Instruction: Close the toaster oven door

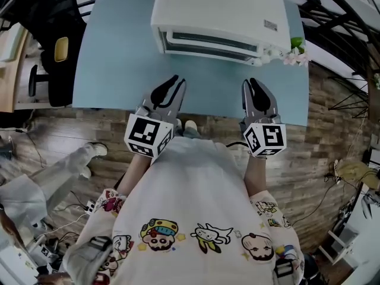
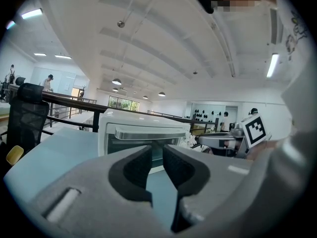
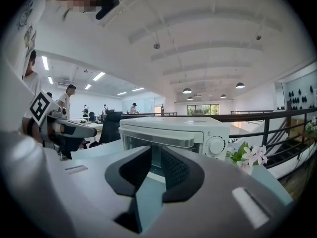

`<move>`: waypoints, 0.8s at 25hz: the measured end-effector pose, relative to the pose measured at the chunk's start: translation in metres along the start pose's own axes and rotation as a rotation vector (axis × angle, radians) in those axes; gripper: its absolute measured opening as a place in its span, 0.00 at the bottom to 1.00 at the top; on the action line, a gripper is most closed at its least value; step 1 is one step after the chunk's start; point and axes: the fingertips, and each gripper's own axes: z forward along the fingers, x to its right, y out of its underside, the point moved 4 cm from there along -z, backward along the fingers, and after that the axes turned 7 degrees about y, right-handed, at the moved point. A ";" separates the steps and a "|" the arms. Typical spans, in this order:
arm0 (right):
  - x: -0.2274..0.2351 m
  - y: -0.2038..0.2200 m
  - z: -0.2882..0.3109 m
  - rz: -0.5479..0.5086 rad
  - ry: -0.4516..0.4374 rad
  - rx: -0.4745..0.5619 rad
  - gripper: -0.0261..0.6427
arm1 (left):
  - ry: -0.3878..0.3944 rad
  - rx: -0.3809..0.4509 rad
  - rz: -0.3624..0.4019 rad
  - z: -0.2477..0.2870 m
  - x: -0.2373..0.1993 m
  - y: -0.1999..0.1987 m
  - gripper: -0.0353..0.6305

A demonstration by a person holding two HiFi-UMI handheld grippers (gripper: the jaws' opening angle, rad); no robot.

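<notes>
From the head view, the white toaster oven (image 1: pixel 219 16) stands at the far side of a pale blue table (image 1: pixel 113 58), right of its middle. A sprig of pale flowers (image 1: pixel 295 55) lies just beside its right front corner. The left gripper (image 1: pixel 177 81) and right gripper (image 1: pixel 252 82) both reach over the table's near edge, side by side and apart from each other, pointing at the oven's front. Bare tabletop lies between them and the oven, and more spreads to the oven's left. A black chair (image 1: pixel 56 52) stands off the table's left edge on the wooden floor (image 1: pixel 320 159). Only this view shows the table's edges.

The left gripper view shows what the head view cannot: the jaws stand slightly spread, with a narrow gap and nothing but blue tabletop between them. The oven's door (image 2: pixel 133 145) stands upright against the front and looks shut, its handle (image 2: pixel 148 132) along the top. The right gripper appears at the right of this view.

The right gripper view shows its own jaws likewise a little apart and empty. Only here is the oven's dial (image 3: pixel 216 145) visible, right of the door, with the flowers beyond it and a dark railing (image 3: pixel 267 117) behind.
</notes>
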 end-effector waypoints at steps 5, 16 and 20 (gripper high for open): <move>-0.011 0.013 -0.020 0.001 -0.011 0.007 0.10 | 0.003 -0.004 -0.005 -0.011 0.010 0.008 0.12; -0.015 0.031 -0.047 0.047 -0.009 0.019 0.05 | 0.009 -0.016 -0.012 -0.024 0.024 0.022 0.05; -0.012 0.036 -0.047 0.063 0.004 0.012 0.05 | 0.004 -0.031 -0.017 -0.024 0.024 0.029 0.05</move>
